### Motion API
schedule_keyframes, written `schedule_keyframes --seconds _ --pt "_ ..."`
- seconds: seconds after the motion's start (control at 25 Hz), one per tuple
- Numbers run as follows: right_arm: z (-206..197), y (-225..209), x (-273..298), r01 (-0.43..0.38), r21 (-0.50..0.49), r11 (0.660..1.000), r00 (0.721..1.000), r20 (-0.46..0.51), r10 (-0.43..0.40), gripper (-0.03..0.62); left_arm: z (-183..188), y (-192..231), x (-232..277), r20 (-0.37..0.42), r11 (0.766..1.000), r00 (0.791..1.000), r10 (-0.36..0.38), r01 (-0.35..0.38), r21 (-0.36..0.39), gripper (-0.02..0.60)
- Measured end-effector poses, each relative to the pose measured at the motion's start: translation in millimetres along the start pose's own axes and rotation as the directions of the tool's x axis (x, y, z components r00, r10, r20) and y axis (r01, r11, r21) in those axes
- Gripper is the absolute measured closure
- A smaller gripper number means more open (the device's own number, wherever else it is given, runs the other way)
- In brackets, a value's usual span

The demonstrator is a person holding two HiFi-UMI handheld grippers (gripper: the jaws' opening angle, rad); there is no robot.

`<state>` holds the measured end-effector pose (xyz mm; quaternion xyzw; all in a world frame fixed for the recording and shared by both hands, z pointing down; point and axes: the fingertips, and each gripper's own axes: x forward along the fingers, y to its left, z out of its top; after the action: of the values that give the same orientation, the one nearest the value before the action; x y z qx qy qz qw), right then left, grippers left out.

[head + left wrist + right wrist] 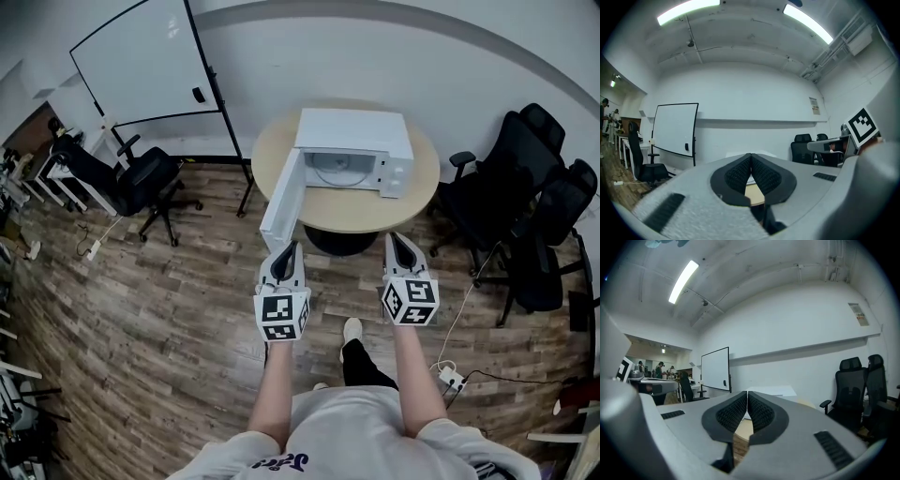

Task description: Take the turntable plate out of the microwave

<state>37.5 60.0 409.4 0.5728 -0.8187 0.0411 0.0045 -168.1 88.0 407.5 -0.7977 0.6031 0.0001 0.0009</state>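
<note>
A white microwave (pixel 354 150) stands on a round wooden table (pixel 347 208), its door (pixel 281 201) swung wide open toward me on the left. Inside its cavity lies the round glass turntable plate (pixel 335 169). My left gripper (pixel 292 247) hovers over the floor just short of the door's lower edge, shut with nothing in it. My right gripper (pixel 395 238) hangs at the table's near rim, also shut and empty. In the left gripper view the pads (pixel 743 172) meet, and in the right gripper view the pads (pixel 759 411) meet too; the microwave (pixel 774 391) shows pale behind them.
A whiteboard on wheels (pixel 147 61) stands at the back left. A black office chair (pixel 131 183) sits left of the table and two more black chairs (pixel 530 202) stand on the right. A power strip with cable (pixel 451 377) lies on the wooden floor near my feet.
</note>
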Motion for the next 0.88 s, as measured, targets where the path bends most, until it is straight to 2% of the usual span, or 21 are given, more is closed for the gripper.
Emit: schedule_keyframes --seconds 0.12,0.24,0.52,0.68,0.88 --pt "-5.9 -12.5 37.7 -0.023 0.046 0.999 1.0 -0.009 0.023 0.574 2.8 6.6 43.4 0.001 1.0 1.0 -0.003 0.003 -0.014 0.566" --pt "1.6 -27.8 82.0 -0.047 0.065 0.997 0.999 -0.001 0.047 0.574 13.6 2.1 99.8 0.002 0.998 0.999 -0.04 0.04 -0.051 0.566" --pt "39.8 -60.7 179.6 -0.126 0.009 0.992 0.991 0.054 0.125 0.574 33.7 -7.3 206.6 0.059 0.998 0.998 -0.039 0.042 -0.049 0.566" --pt "43.9 -74.9 215.4 -0.152 -0.009 0.988 0.987 0.06 0.152 0.574 29.2 -7.6 250.7 0.049 0.999 0.998 -0.035 0.037 -0.034 0.566" --pt "22.3 -87.9 245.1 -0.158 0.036 0.987 0.987 0.04 0.157 0.574 4.2 -5.9 280.0 -0.007 0.999 0.999 -0.034 0.034 -0.04 0.566"
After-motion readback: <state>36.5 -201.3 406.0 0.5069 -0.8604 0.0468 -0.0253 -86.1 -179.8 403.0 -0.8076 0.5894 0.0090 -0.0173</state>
